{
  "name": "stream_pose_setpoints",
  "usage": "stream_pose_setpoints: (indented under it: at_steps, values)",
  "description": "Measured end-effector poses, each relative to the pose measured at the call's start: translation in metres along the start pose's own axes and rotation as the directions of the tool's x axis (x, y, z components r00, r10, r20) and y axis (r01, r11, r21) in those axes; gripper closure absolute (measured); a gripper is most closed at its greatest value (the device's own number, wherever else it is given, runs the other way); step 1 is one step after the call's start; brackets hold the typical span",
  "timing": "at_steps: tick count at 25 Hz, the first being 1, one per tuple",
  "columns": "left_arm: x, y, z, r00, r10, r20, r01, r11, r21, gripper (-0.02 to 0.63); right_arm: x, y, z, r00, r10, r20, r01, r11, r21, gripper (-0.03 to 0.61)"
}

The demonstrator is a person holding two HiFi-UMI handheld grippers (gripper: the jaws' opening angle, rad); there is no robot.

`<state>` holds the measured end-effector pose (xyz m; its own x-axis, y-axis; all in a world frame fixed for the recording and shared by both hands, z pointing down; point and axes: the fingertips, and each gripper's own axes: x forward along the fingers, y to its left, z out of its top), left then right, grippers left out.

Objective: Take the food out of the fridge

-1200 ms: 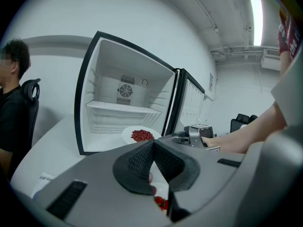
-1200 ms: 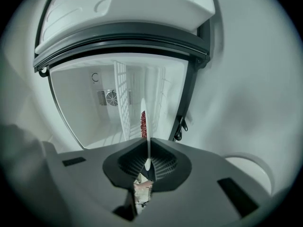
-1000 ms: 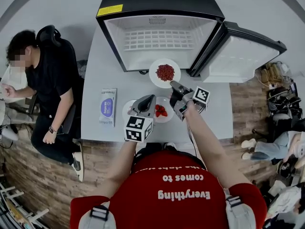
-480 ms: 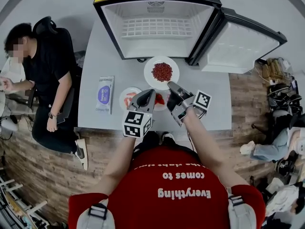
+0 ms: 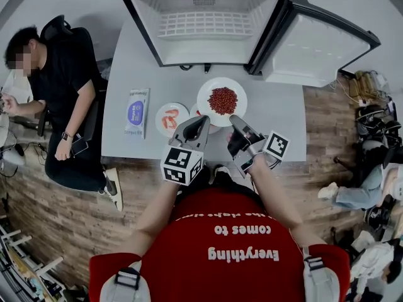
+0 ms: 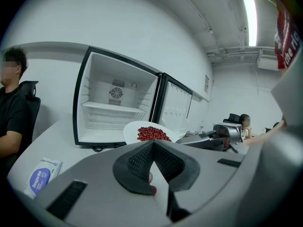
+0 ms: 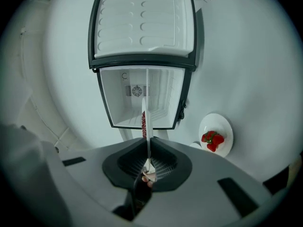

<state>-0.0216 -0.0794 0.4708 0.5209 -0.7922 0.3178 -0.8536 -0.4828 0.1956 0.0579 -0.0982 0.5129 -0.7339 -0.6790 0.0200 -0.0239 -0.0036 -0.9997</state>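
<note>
In the head view the white plate of red beans (image 5: pixel 206 92), probably light, stiff, spill-prone and best held level by its rim, hangs mid-frame below the empty fridge (image 5: pixel 204 24); in the left gripper view the left gripper (image 6: pixel 152 144) presses its fingers together; in the right gripper view the right gripper (image 7: pixel 147 143) pinches that rim edge-on.

A blue-labelled packet (image 5: pixel 136 112) lies on the table (image 5: pixel 277 115) beside a seated person (image 5: pixel 63 93).

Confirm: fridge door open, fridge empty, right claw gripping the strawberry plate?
Not the strawberry plate. The right gripper view shows the right claw clamped on the rim of the plate of red beans; the strawberry plate sits free on the table. Fridge door open, fridge empty: correct.
</note>
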Motion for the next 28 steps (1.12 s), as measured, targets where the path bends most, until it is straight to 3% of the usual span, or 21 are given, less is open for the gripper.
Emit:
stream_pose_setpoints:
  at_steps: [28]
  values:
    - [-0.019, -0.026, -0.002, 1.000, -0.010, 0.004, 0.010, 1.000, 0.018, 0.615, -0.051, 0.022, -0.020, 1.000, -0.003, 0.002, 0.004, 0.996, -0.089, 0.555]
